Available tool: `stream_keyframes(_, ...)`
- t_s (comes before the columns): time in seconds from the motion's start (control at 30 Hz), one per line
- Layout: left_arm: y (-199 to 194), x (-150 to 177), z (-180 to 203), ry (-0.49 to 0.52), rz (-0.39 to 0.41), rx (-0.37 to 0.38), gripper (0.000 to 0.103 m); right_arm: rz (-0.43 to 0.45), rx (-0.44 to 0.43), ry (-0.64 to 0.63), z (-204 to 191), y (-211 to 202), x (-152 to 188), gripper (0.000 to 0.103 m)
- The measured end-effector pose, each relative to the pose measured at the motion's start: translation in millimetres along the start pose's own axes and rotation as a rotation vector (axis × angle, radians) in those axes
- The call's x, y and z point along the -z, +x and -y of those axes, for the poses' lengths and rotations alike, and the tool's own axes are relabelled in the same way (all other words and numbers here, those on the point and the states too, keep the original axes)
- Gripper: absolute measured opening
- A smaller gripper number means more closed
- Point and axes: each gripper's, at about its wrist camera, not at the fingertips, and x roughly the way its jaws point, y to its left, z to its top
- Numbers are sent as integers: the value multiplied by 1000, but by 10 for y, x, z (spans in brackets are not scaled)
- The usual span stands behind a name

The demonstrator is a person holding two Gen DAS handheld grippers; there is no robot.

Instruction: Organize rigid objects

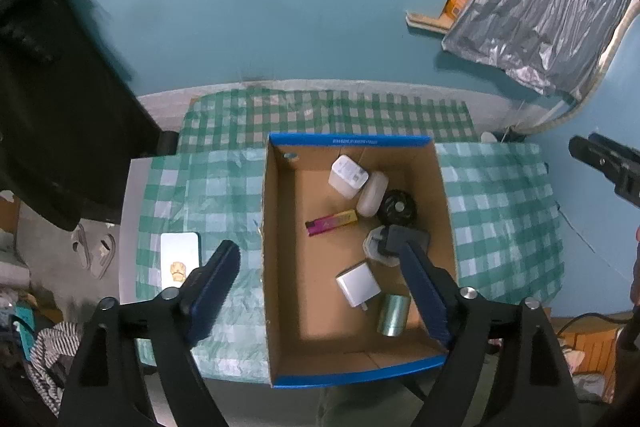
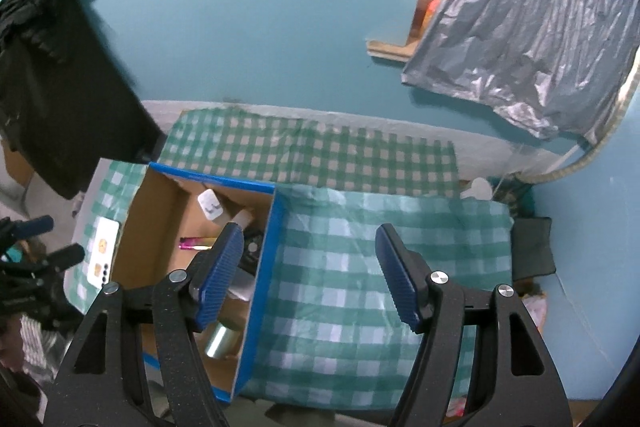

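On the desk's left side a white phone (image 1: 179, 258) lies on the checked cloth (image 1: 496, 211), outside the cardboard box (image 1: 280, 267) holding chargers, a lighter and a small can. Both left tongs (image 1: 320, 263) and right tongs (image 2: 310, 267) hang wide open, empty. Likely next: left tongs drop to grasp the phone and box it.

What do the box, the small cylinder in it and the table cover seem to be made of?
Box: corrugated cardboard, matte brown inside with a printed blue rim; flap seams show in the floor.
Small cylinder: probably metal, or metallised plastic; its pale green side gives a bright, mirror-like shine.
Table cover: likely thin plastic sheet, green and white checks; it shows glossy wrinkles and creases, though coated cloth is possible.
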Motion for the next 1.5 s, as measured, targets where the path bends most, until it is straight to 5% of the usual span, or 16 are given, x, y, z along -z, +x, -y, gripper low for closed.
stream_keyframes(0.53,-362,-88,347,90,164,-11,94,94,11,50,228,-270,57,68)
stream_keyframes(1.5,-392,-136,398,43,170,-43,95,87,22,36,307,-228,50,68)
